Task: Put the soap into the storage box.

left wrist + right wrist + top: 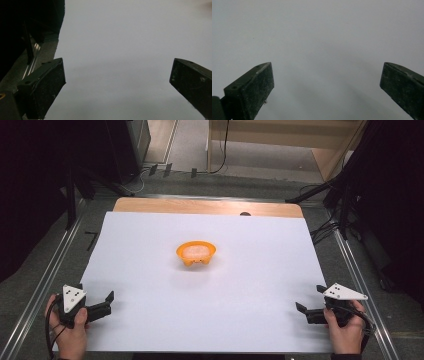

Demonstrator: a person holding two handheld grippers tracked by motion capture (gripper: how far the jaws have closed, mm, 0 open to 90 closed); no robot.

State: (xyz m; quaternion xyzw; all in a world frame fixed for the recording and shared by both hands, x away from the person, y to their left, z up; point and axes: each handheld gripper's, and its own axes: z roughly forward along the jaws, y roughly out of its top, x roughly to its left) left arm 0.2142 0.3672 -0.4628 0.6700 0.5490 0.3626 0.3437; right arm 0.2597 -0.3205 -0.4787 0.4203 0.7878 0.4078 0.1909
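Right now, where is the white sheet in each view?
High view: the white sheet covers the wooden table, orange bowl at its centre.
Left gripper view: sheet behind the open jaws, left edge beside grey floor.
Right gripper view: sheet behind the open jaws.
Shared landmark: the sheet itself.

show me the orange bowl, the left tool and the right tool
orange bowl (195,261), high view, front outer wall.
left tool (108,301), high view, between its open jaw tips.
right tool (300,312), high view, between its open jaw tips.

Bowl (196,253) contents perhaps pale, too small
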